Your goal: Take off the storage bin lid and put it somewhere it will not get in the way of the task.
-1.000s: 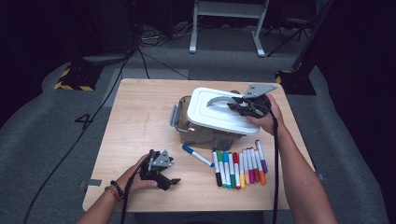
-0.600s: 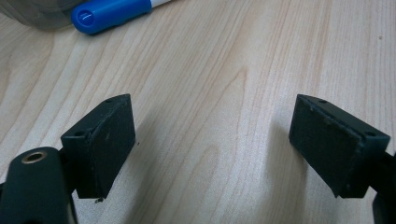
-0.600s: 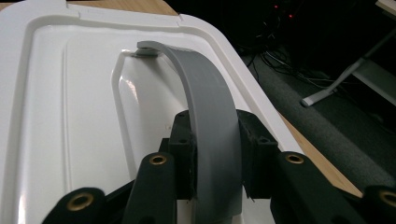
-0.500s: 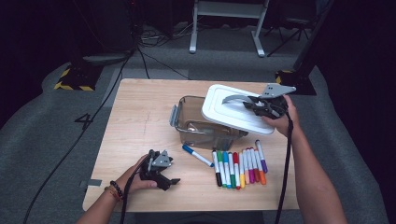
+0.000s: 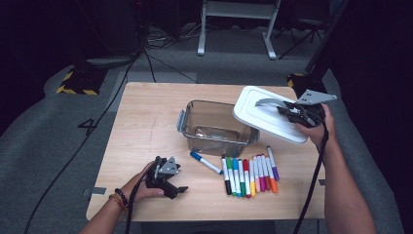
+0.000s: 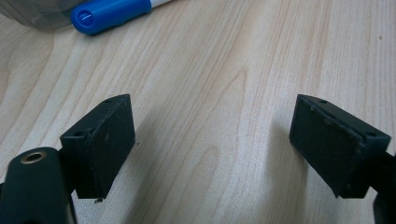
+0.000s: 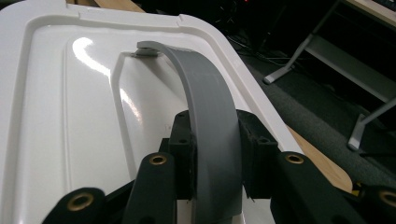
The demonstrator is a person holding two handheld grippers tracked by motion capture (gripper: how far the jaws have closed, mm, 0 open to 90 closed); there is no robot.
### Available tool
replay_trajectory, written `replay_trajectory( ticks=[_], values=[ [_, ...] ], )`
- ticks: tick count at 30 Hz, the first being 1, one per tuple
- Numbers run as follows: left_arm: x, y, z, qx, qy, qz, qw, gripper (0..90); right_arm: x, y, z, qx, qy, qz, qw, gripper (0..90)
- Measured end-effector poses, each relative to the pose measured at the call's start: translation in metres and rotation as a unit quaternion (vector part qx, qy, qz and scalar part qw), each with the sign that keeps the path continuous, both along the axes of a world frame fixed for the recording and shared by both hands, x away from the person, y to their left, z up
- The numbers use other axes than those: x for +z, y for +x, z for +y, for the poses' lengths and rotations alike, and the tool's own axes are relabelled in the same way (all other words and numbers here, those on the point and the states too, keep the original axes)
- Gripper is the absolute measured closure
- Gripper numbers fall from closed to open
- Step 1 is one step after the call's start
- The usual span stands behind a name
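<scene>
Wooden desk (image 5: 146, 122) carried a clear bin (image 5: 216, 127) and markers (image 5: 248, 174). Right tool (image 5: 292, 111) clamped the white lid (image 5: 265, 114) by its grey handle (image 7: 205, 116), above the bin's right side (light, rigid, probably slick, so the handle suited). Left tool (image 5: 176, 189) rested with its jaws apart, holding nothing.

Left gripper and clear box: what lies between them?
One blue marker, on bare wood between the left gripper and the clear box, seen in the high view.
</scene>
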State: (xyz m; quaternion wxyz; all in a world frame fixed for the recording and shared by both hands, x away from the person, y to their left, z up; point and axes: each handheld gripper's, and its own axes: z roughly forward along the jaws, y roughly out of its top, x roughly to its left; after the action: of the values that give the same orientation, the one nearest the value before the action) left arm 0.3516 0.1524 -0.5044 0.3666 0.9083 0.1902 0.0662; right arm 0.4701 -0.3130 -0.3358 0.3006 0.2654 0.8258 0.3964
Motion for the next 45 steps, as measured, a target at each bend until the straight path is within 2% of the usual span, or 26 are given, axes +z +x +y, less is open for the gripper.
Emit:
replay_trajectory(
  ticks=[4, 8, 10, 18, 29, 35, 40, 43, 45],
  values=[
    [0.0, 0.0, 0.0, 0.0, 0.0, 0.0, 1.0, 14.6, -0.001, -0.003, -0.019, -0.025, 0.0, 0.0, 0.9997, 70.0],
    [0.0, 0.0, 0.0, 0.0, 0.0, 0.0, 1.0, 14.6, -0.003, -0.005, -0.028, -0.04, 0.003, -0.001, 0.9992, 70.0],
    [0.0, 0.0, 0.0, -0.001, 0.0, 0.0, 1.0, 14.6, -0.007, -0.005, -0.036, -0.056, 0.006, 0.0, 0.9984, 70.0],
    [0.0, 0.0, 0.0, 0.001, 0.0, 0.0, 1.0, 14.6, -0.02, 0.003, -0.049, -0.097, 0.014, 0.012, 0.9951, 70.0],
    [0.0, 0.0, 0.0, 0.001, 0.0, 0.0, 1.0, 14.6, -0.043, 0.024, -0.05, -0.134, 0.007, 0.033, 0.9903, 70.0],
    [0.0, 0.0, 0.0, 0.001, 0.0, 0.0, 1.0, 14.6, -0.056, 0.036, -0.047, -0.14, 0.019, 0.049, 0.9887, 70.3],
    [0.0, 0.0, 0.0, 0.002, 0.0, 0.001, 1.0, 14.6, -0.065, 0.042, -0.046, -0.147, 0.016, 0.059, 0.9873, 70.9],
    [0.0, -0.001, 0.0, 0.003, 0.0, 0.0, 1.0, 14.6, -0.068, 0.044, -0.047, -0.157, 0.009, 0.06, 0.9857, 70.9],
    [0.0, -0.001, 0.0, 0.003, -0.001, 0.0, 1.0, 14.6, -0.071, 0.046, -0.047, -0.171, -0.008, 0.062, 0.9832, 70.8]
  ],
)
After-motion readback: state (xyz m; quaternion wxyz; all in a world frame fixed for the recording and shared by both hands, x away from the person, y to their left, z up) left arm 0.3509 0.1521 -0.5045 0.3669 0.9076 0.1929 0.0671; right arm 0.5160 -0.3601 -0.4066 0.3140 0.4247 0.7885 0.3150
